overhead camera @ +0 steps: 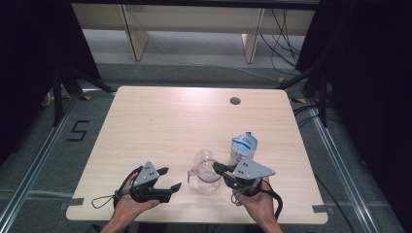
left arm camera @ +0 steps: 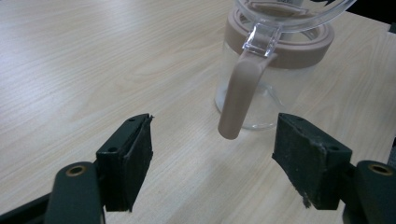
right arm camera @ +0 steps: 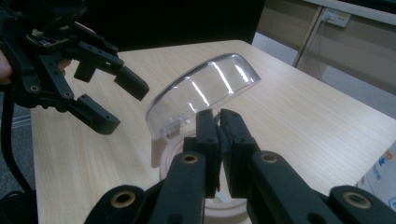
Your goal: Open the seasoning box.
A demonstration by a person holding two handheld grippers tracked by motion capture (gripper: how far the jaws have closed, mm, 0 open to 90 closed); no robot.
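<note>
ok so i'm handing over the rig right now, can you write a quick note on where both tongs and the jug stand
Left tongs: open, empty, aimed at the jug's beige handle from just short of it, not touching.
Right tongs: shut, at the rim of the jug; what they pinch is too hidden to tell.
Jug: upright near the front edge of the table, clear hinged lid tilted open.
Blue and white carton: standing right behind the jug, untouched.
Done: lid is up.
Left: probably steady the jug by its handle, then bring in the carton; that is a guess.

Left tongs agape, right tongs clamped
</note>
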